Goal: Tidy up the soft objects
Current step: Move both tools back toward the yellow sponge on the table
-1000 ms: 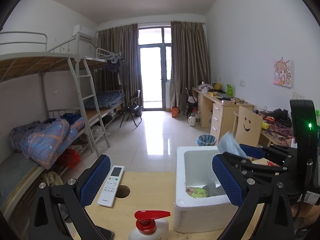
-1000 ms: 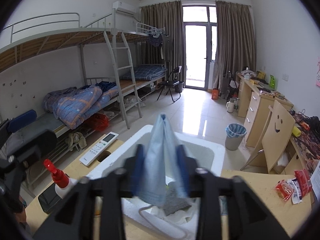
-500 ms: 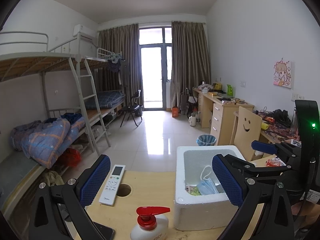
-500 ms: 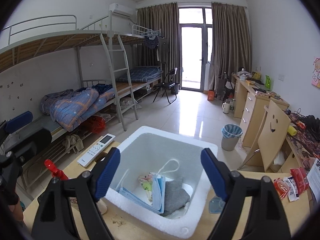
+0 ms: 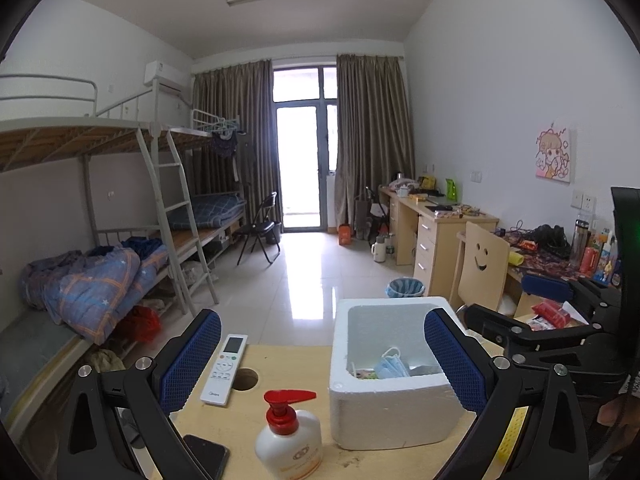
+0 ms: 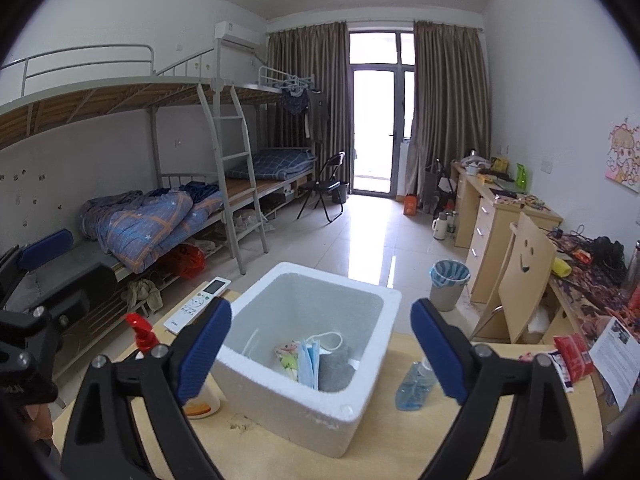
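Blue pleated face mask [image 6: 309, 362] stands on edge in my white foam box [image 6: 372, 300], long axis running toward the far window, beside a grey cloth [image 6: 335, 369], while my right gripper [image 6: 320, 356] has just spread wide, empty, and my left gripper [image 5: 320, 360] gapes empty.

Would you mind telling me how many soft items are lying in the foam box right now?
3 visible in the foam box: a patterned cloth on the left, a blue face mask standing in the middle, and a grey cloth on the right. More may lie hidden beneath.
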`<state>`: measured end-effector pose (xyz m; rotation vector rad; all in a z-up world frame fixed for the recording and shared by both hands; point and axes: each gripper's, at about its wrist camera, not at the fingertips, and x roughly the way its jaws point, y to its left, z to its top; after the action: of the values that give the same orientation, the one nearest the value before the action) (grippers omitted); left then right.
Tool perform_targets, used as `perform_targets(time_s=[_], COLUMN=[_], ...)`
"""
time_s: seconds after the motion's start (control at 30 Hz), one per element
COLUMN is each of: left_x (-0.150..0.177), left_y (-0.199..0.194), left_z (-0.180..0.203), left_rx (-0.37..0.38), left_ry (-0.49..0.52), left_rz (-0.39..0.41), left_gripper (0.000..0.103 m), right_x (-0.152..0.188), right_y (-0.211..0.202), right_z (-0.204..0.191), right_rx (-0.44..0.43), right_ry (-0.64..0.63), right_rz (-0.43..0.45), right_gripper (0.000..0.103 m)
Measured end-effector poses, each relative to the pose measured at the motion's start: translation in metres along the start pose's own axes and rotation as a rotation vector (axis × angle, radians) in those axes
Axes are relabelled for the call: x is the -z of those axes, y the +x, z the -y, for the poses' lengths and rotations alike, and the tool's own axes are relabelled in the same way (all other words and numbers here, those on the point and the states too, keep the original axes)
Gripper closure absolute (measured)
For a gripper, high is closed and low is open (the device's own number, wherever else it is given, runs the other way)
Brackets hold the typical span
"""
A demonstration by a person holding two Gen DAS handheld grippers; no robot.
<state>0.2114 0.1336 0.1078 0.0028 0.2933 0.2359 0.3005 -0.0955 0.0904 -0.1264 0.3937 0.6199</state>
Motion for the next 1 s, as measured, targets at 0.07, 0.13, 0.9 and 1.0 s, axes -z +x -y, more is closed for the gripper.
perform_targets(time_s=[0.07, 0.13, 0.9, 1.0], left_x=[-0.001, -0.002, 0.005, 0.008], left_y=[-0.006, -0.013, -0.1, -0.11], left_z=[0.002, 0.004, 0.02, 0.023], left_rx=[0.003, 0.002, 0.042, 0.051], left_ry=[0.006, 0.01, 0.051, 0.056], left_rz=[0.0, 0.006, 0.072, 0.086], left_gripper=[0.001, 0.001, 0.001, 0.001], right_x=[0.0, 0.001, 0.023, 0.027], right_y=[-0.008, -0.018, -0.116, -0.127], right_z=[-0.001, -0.001, -0.005, -0.006], right_rx=[0.006, 0.018, 0.06, 0.066], right_ry=[0.001, -0.002, -0.024, -0.021], right_rz=[0.006, 0.014, 0.106, 0.121], right_gripper=[0.007, 0.003, 0.0, 0.0])
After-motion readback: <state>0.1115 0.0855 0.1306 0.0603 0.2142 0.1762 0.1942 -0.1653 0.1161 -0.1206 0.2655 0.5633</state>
